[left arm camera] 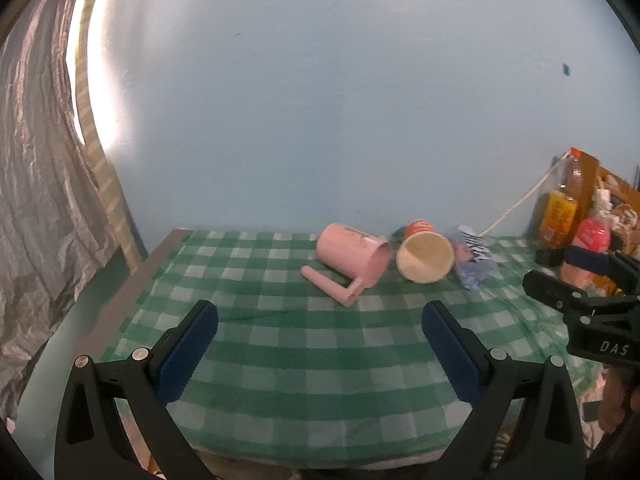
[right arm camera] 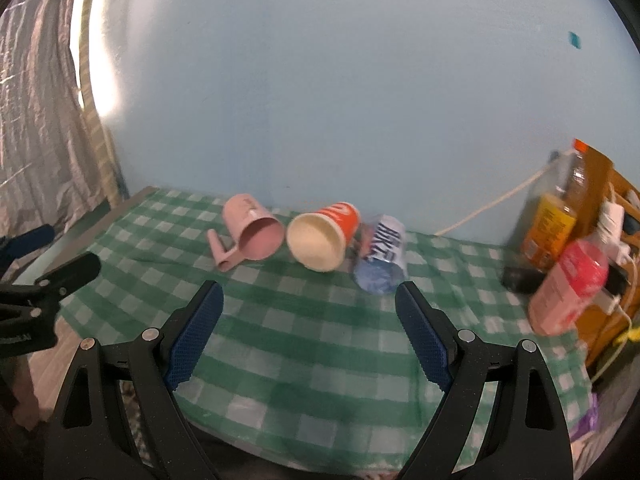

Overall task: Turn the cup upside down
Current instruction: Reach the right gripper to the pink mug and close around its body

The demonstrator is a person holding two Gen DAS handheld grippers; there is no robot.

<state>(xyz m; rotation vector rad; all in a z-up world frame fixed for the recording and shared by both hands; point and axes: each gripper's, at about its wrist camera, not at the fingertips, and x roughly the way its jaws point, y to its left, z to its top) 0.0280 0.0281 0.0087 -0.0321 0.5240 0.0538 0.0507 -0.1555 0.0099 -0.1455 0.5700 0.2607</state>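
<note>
Three cups lie on their sides in a row on the green checked tablecloth (left arm camera: 304, 352), near the blue wall. A pink mug (left arm camera: 352, 258) with a handle lies leftmost. An orange paper cup (left arm camera: 425, 254) lies in the middle, its cream mouth facing me. A blue and white plastic cup (left arm camera: 474, 260) lies rightmost. The same cups show in the right wrist view: pink mug (right arm camera: 252, 234), orange cup (right arm camera: 324, 236), blue cup (right arm camera: 382, 258). My left gripper (left arm camera: 320, 322) is open and empty, short of the cups. My right gripper (right arm camera: 310, 302) is open and empty, just short of the orange and blue cups.
Bottles stand at the table's right end: an amber one (right arm camera: 554, 216) and a pink one (right arm camera: 568, 288). A white cord (right arm camera: 488, 206) runs along the wall. A curtain (left arm camera: 36, 200) hangs left of the table edge. The right gripper shows in the left wrist view (left arm camera: 580, 304).
</note>
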